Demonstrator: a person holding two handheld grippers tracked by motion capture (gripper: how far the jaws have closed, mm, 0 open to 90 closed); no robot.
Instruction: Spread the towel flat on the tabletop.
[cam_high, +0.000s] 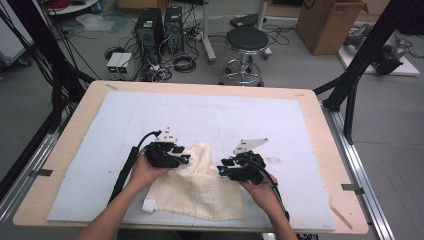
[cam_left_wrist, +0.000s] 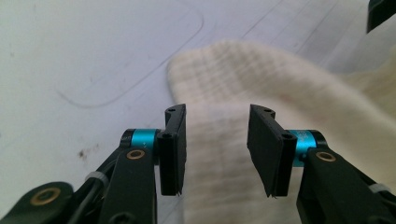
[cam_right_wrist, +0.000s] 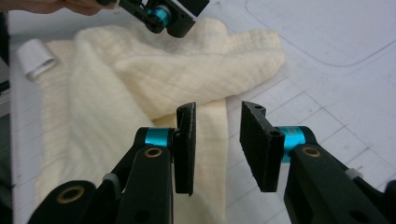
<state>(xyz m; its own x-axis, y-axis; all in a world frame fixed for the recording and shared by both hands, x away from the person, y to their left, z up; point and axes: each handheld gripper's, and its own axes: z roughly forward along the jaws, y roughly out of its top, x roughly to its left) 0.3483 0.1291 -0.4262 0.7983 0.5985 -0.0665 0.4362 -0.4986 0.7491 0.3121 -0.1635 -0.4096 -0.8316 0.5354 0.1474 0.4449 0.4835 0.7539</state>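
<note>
A cream waffle-knit cloth (cam_high: 197, 185) lies on the white mat near the table's front edge, with its far part folded over into a rounded hump. A white label (cam_high: 148, 205) sticks out at its front left corner. My left gripper (cam_high: 182, 155) is at the hump's left side, open; in the left gripper view its jaws (cam_left_wrist: 215, 140) stand apart over the cloth (cam_left_wrist: 261, 79) with nothing pinched. At the cloth's right edge my right gripper (cam_high: 223, 167) is open too. In the right gripper view its jaws (cam_right_wrist: 217, 140) hover above the cloth's (cam_right_wrist: 140, 70) edge, with the left gripper (cam_right_wrist: 163, 14) beyond.
The white mat (cam_high: 200, 115) covers most of the wooden table (cam_high: 320, 130). Behind the table stand a black stool (cam_high: 246, 42), computer towers (cam_high: 160, 30) with cables and a cardboard box (cam_high: 327, 22). Black frame posts (cam_high: 360, 65) rise at both sides.
</note>
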